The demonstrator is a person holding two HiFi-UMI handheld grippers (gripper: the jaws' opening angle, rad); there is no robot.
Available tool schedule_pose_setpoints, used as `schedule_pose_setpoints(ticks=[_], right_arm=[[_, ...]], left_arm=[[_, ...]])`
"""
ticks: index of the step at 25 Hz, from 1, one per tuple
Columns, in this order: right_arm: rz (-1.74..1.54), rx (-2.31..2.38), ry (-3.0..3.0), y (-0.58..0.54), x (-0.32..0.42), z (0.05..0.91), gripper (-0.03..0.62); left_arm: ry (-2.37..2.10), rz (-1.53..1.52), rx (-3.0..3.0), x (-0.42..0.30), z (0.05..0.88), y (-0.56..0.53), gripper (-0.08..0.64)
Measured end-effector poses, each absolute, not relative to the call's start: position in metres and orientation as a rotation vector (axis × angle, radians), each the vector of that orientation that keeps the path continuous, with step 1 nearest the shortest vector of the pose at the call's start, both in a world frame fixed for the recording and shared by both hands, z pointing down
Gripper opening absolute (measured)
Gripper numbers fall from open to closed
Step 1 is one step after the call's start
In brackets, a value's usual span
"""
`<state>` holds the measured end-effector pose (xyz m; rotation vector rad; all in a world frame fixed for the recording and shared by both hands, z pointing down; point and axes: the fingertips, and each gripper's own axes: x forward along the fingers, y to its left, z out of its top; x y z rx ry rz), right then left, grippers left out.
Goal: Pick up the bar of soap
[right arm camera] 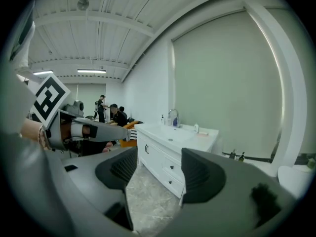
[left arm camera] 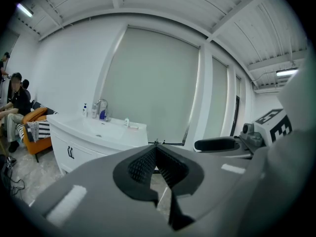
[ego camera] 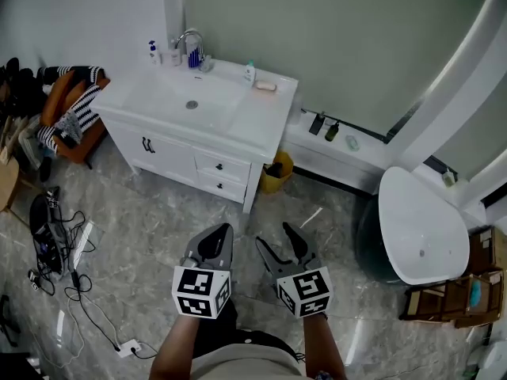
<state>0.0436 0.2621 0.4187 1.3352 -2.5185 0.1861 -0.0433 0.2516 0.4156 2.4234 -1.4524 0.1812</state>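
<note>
While the bar of soap (ego camera: 265, 86) lies on the table (ego camera: 261, 121), well apart from both, I read the left gripper (ego camera: 224, 229) jaws pressed together and the right gripper (ego camera: 275, 237) jaws spread, empty.

A white bathroom table (ego camera: 261, 121) with drawers stands against the wall, with a sunken basin (ego camera: 202, 93) taking up most of its top. At the far edge, behind the basin, rises a chrome tap (ego camera: 190, 39), with a blue object (ego camera: 194, 57) just beside it and a pump bottle (ego camera: 152, 51) near the far left corner. Near the far right corner, a small white bottle (ego camera: 249, 73) stands next to a pale bar of soap (ego camera: 265, 86) lying flat. On the grey marbled floor (ego camera: 150, 220) a yellow bin (ego camera: 277, 172) sits by the table's right end, and loose cables (ego camera: 71, 283) trail well to the left.
</note>
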Motion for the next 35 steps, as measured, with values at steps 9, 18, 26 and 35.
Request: schedule_pose_setpoints(ticks=[9, 18, 26, 35], right_arm=[[0.153, 1.363, -2.467, 0.209, 0.017, 0.412, 0.270], [0.178, 1.455, -2.360, 0.171, 0.009, 0.424, 0.269], [0.158, 1.487, -2.339, 0.137, 0.018, 0.420, 0.270], [0.130, 1.460, -2.374, 0.075, 0.037, 0.416, 0.269]], left_arm=[[-1.349, 0.207, 2.470, -0.061, 0.420, 0.199, 0.008], [-1.297, 0.223, 2.497, -0.082, 0.421, 0.154, 0.009], [-1.262, 0.263, 2.507, -0.077, 0.430, 0.122, 0.009], [-1.300, 0.272, 2.484, -0.056, 0.432, 0.066, 0.009]])
